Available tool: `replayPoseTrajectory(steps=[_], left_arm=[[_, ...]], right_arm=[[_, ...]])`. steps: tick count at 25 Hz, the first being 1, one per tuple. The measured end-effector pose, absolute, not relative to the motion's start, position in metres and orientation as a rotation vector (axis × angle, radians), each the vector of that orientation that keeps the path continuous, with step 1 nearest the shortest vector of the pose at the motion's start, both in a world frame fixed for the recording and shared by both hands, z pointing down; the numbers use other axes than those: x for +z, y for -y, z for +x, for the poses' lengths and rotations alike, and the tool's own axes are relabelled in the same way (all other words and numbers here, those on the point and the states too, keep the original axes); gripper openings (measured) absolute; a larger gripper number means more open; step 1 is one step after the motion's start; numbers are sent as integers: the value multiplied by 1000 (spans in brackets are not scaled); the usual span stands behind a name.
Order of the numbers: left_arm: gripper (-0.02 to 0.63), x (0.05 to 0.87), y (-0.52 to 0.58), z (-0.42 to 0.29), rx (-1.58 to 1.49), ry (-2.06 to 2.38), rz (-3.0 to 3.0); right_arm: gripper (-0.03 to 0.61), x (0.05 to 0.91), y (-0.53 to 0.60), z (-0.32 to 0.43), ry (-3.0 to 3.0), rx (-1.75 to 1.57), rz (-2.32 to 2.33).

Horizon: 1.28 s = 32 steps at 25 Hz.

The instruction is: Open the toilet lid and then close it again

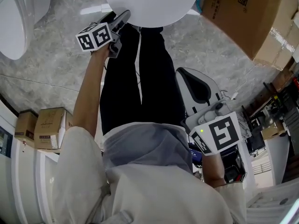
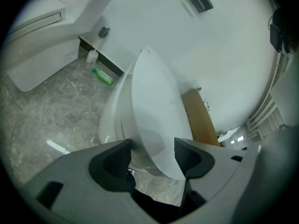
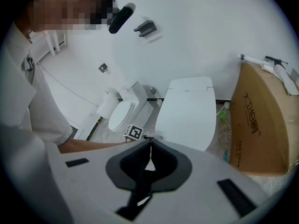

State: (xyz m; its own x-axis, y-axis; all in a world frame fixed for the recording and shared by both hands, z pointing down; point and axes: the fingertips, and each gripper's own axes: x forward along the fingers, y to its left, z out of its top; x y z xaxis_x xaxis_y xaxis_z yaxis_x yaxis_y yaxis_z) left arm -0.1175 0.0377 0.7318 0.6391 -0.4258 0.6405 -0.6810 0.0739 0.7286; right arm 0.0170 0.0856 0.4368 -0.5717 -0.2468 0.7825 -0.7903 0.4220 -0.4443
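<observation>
Looking at the toilet lid (image 2: 154,111) first: how does it sit?

It is white, smooth and oval. It stands tilted up off the seat, about halfway between flat and upright. In the head view it shows as a pale oval (image 1: 149,1) at the top edge, straight ahead of the person.

And what is around it?

Grey marbled floor (image 1: 56,64), a large cardboard box (image 1: 247,17) just to its right, and a second toilet (image 1: 14,22) well off to the left. A green bottle (image 2: 103,76) lies on the floor by the wall.

Where is the left gripper (image 1: 119,22)?

The left arm is stretched forward, bare to the elbow, and the gripper is at the lid's front edge. In its own view the gripper (image 2: 152,155) has its jaws apart and straddles the near tip of the lid. One pad is on the underside and the other on the outer face. I cannot tell how firmly they press.

And the right gripper (image 1: 191,78)?

It is held low and close to the person's right side, well apart from the toilet and pointing toward it. Its jaws (image 3: 149,148) are pressed together with nothing between them.
</observation>
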Motion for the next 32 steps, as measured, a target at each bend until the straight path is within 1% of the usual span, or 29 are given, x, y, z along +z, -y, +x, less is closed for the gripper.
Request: replayPoseTrajectory(steps=[15, 24, 32], left_arm=[[267, 688, -37, -113, 305, 904, 1626], [267, 659, -32, -112, 287, 910, 1647], [267, 636, -27, -112, 278, 915, 1670]], right_arm=[[11, 406, -78, 13, 2083, 1096, 939], [11, 386, -69, 17, 2101, 1074, 987], [11, 372, -74, 7, 2127, 1065, 987]])
